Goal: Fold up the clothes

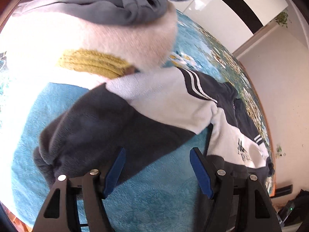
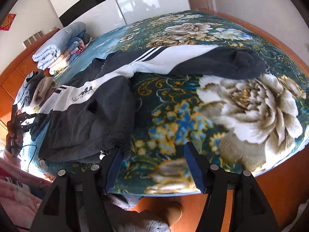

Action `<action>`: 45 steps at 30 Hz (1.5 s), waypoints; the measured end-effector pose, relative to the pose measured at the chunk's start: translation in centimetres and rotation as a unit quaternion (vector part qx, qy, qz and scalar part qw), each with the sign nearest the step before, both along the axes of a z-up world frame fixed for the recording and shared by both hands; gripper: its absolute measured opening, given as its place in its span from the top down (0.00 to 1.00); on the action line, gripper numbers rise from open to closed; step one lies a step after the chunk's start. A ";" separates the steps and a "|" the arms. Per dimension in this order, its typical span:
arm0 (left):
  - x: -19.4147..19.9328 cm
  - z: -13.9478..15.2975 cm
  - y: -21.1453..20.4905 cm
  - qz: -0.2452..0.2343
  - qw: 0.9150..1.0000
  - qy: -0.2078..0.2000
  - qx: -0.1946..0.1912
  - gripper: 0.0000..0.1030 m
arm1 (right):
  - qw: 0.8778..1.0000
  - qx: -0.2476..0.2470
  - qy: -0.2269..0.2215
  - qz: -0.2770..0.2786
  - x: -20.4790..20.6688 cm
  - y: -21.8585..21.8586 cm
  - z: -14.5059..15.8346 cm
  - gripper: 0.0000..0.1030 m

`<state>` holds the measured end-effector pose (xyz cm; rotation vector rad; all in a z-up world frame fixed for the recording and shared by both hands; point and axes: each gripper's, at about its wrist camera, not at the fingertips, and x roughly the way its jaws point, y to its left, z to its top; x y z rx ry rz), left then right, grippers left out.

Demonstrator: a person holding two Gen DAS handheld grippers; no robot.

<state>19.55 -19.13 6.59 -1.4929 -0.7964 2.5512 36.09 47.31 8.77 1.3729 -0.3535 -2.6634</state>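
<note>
Home bedroom: bed under floral blanket (image 2: 241, 104), folded quilts (image 2: 58, 46) far left by wooden headboard (image 2: 11, 77), glossy wardrobe (image 2: 150, 2) behind.

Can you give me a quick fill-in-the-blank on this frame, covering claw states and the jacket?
1. Both the left claw and the right claw are ____, gripping nothing.
2. The jacket is dark grey with a ____ band across chest and sleeves.
3. The jacket lies spread on a ____-patterned blanket.
4. In the left wrist view, the nearest part of the jacket is a ____.

Missing words: open; white; floral; sleeve
</note>
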 end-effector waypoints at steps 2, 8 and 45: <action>-0.7 0.4 0.3 0.001 1.000 0.007 -0.012 0.29 | 0.999 0.008 0.008 -0.031 1.1 1.6 0.4 0.35; -2.0 -0.2 2.1 -0.010 1.000 0.011 -0.018 0.29 | 0.975 -0.042 0.047 -0.212 -1.6 10.3 1.2 0.34; 6.1 -0.3 -13.9 0.114 0.993 0.030 0.030 0.29 | 0.997 0.046 0.022 0.051 -29.0 -36.4 1.2 0.91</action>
